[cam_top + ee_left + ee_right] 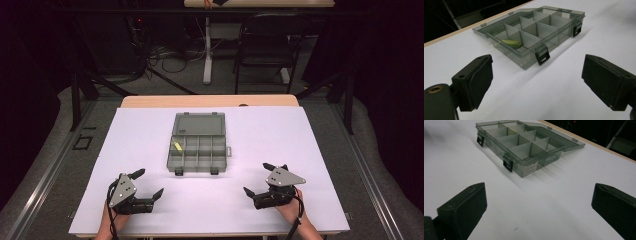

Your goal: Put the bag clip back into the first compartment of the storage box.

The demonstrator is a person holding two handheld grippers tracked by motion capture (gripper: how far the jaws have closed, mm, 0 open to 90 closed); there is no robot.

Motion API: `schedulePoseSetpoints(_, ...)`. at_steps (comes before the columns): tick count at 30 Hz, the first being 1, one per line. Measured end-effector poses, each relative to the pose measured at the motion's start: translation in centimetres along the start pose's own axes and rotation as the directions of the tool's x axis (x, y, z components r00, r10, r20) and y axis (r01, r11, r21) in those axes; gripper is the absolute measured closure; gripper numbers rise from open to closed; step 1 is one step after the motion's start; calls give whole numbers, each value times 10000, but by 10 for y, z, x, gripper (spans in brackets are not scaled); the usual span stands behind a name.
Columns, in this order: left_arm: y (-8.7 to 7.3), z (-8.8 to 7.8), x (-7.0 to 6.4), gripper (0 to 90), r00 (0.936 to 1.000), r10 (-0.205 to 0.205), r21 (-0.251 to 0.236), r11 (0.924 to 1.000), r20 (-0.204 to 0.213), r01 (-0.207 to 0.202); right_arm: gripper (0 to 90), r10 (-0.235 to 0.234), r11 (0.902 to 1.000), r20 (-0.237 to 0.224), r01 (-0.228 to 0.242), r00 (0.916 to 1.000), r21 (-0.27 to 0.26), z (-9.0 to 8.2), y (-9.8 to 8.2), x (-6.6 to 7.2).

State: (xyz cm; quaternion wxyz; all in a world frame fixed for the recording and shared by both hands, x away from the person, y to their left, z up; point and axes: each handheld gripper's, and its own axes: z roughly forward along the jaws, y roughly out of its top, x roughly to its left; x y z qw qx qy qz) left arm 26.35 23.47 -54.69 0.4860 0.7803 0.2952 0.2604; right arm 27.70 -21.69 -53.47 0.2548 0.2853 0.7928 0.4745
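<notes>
The organizer box (198, 143) lies open at frame centre on the table (280, 200). The left gripper (148, 185) and right gripper (257, 178) rest wide open, empty, lower frame. Step: approach. Next move likely requires advancing toward the box.

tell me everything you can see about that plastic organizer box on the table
The box is smoky grey, see-through plastic, split by thin dividers into a grid of small compartments. Its lid is swung fully open and lies flat on the white table behind it. Two black latches hang on the front wall, undone. A small yellow-green item lies in one compartment at the left end; the rest look empty. A label sits on one end wall. Neither gripper touches it.
</notes>
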Motion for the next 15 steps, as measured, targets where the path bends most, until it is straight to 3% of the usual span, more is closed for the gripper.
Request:
schedulePoseSetpoints(2,0,0,0,99,10000,-16,7,10000,10,16,0,71,9999,9,-71,10000,-94,-3,-3,1)
schedulePoseSetpoints(9,0,0,0,99,10000,87,41,10000,35,-87,0,-540,9984,116,542,9985,-147,-12,-11,5)
schedulePoseSetpoints(15,1,2,-2,99,9999,130,70,9999,100,-131,0,-385,9992,-153,384,9991,-96,-11,-13,1)
